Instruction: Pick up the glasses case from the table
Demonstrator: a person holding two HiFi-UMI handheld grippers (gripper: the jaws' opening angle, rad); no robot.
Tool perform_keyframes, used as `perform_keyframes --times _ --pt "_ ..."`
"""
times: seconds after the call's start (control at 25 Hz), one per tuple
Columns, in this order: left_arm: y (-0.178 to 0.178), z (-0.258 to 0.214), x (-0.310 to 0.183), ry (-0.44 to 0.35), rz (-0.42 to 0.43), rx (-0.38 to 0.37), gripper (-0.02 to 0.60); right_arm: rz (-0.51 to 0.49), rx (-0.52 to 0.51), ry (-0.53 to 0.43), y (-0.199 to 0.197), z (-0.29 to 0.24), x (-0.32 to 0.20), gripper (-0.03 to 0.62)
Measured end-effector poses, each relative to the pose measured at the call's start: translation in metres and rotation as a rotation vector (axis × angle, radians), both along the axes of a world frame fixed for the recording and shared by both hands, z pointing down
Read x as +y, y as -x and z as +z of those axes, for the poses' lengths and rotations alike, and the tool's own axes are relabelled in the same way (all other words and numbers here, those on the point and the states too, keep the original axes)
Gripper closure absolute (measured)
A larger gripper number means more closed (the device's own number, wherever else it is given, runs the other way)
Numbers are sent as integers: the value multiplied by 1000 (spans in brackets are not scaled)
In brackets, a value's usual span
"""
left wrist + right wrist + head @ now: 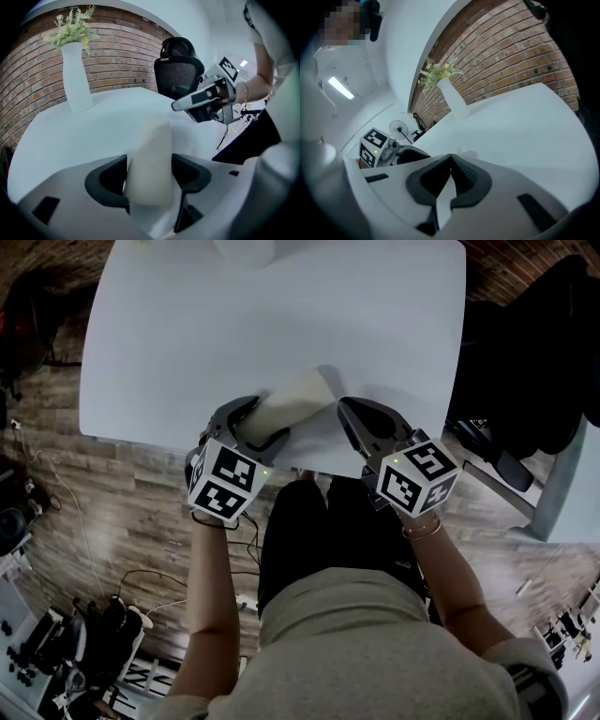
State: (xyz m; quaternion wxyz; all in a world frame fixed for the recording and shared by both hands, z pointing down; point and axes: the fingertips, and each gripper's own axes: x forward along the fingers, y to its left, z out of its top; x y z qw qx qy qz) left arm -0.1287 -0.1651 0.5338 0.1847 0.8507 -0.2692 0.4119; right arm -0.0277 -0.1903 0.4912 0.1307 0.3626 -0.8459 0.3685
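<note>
As left gripper (150, 161) jaws clamp the glasses case (152, 140), right gripper (451, 161) jaws press together, empty.

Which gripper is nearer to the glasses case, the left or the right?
Left. The left gripper is shut on the glasses case; the right gripper, shut and empty, is just beside it on the right.

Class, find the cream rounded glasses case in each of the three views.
Head view: cream rounded glasses case, centre, in the left tongs.
Left gripper view: lower centre, clamped.
Right gripper view: cannot be made out.
Shared landmark: tall white vase, top edge; upper left; upper centre.
</note>
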Motion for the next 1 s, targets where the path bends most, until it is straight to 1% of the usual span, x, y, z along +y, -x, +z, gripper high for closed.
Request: perform_keyframes --times 0.08,0.12,0.16,0.2,0.32,0.44,0.48,0.56,0.68,0.72,1.0 --pt "-2 -3 1 -6 -7 23 279 19 -51 9 0 -2 -3 591" --pt "-4 -4 2 -8 -12 36 279 36 -80 17 -1 -2 -5 564" --pt "-7 -5 2 -5 -18 50 281 50 -106 26 -2 -3 -8 515" --pt "-9 -6 3 -2 -24 64 281 61 -128 35 -3 -3 -11 478" --pt "-15 -10 5 -1 -33 102 284 63 -161 51 -3 -4 -17 421" --pt "-21 -16 7 -16 -44 135 285 50 -176 76 -2 -1 -18 359" --pt "-22 -19 6 -23 -51 148 287 47 -181 84 -2 0 -18 348" --pt "-25 -25 4 -38 -64 175 290 45 -204 105 -1 2 -18 332" --pt "-29 -36 0 -62 -74 214 301 51 -268 129 2 0 -19 322" --pt "-30 -39 0 -67 -76 224 308 57 -277 126 3 -2 -20 303" --pt "-32 -36 5 -51 -82 228 321 59 -255 126 1 -1 -21 320"
